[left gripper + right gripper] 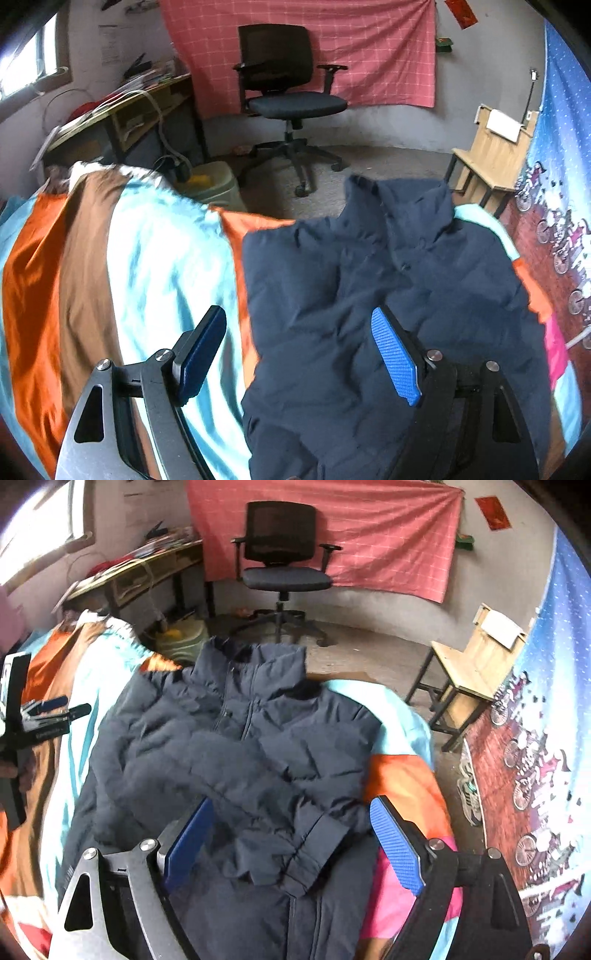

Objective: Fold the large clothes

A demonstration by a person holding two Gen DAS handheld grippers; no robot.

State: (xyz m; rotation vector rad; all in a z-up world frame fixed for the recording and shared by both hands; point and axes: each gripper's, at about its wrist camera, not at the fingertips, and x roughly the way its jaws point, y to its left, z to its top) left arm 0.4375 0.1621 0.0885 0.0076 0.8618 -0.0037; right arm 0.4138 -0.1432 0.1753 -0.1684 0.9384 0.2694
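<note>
A dark navy padded jacket (236,753) lies on a bed with a striped orange, brown and light blue cover (85,266). Its collar points to the far side, and one sleeve with its cuff (314,849) lies folded across the front. In the left wrist view the jacket (388,280) fills the right half. My left gripper (299,328) is open and empty, hovering over the jacket's left edge; it also shows at the left of the right wrist view (55,709). My right gripper (291,827) is open and empty, just above the cuff.
A black office chair (291,96) stands on the floor beyond the bed. A cluttered desk (122,107) is at the back left, a wooden chair (476,672) at the right. A printed hanging cloth (535,757) lines the right side, shoes (469,790) below it.
</note>
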